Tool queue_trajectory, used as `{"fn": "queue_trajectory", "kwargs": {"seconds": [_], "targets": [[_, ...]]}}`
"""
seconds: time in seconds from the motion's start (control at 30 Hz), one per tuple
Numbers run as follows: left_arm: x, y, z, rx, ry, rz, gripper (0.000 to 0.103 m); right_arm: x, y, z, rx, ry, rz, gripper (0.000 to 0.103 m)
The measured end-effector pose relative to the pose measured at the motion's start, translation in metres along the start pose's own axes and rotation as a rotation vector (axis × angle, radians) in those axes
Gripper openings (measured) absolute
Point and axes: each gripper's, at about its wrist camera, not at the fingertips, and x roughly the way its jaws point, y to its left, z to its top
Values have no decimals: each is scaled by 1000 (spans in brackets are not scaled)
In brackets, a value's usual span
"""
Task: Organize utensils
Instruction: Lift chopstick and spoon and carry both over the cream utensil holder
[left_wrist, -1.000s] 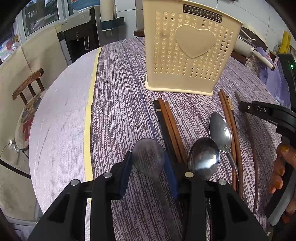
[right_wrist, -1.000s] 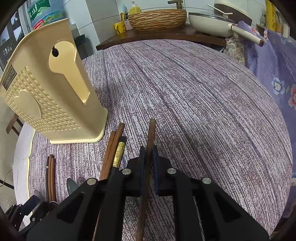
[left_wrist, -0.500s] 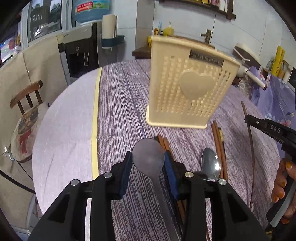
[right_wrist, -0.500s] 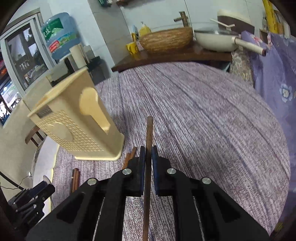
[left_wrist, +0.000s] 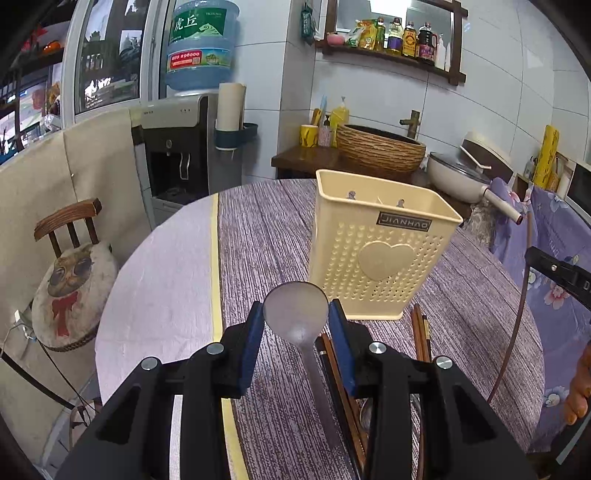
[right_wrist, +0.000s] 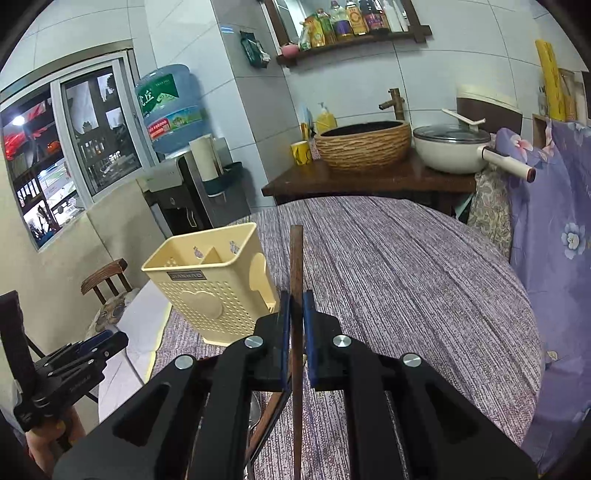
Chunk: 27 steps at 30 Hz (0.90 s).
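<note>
While the left gripper (left_wrist: 295, 328) jaws clasp a spoon (left_wrist: 297, 314), the right gripper (right_wrist: 295, 325) jaws pinch a chopstick (right_wrist: 296, 266).

A home kitchen is showing: a wooden wall shelf of sauce bottles (left_wrist: 402, 35), a blue water-dispenser jug (left_wrist: 199, 44), a cream lidded pan (right_wrist: 452, 149).

Two fisheye views from above the counter, both facing the kitchen wall.

The left wrist view looks forward along its tongs (left_wrist: 295, 332), with the cream holder (left_wrist: 380, 254) close ahead. The right wrist view looks along its tongs (right_wrist: 296, 339), the holder (right_wrist: 212, 288) off to the left and farther. Both share the holder, striped counter (left_wrist: 258, 236), woven basin (right_wrist: 364, 146) and water bottle (left_wrist: 201, 44).
</note>
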Motion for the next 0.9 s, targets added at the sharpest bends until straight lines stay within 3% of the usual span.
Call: {"fn": "queue_trajectory", "kwargs": {"seconds": [0.5, 0.9], "targets": [[-11, 15, 13, -2, -10, -53, 36, -24, -2, 17, -23, -11, 69, 8], [-37, 10, 78, -5, -115, -145, 36, -50, 27, 65, -82, -86, 114, 8]]}}
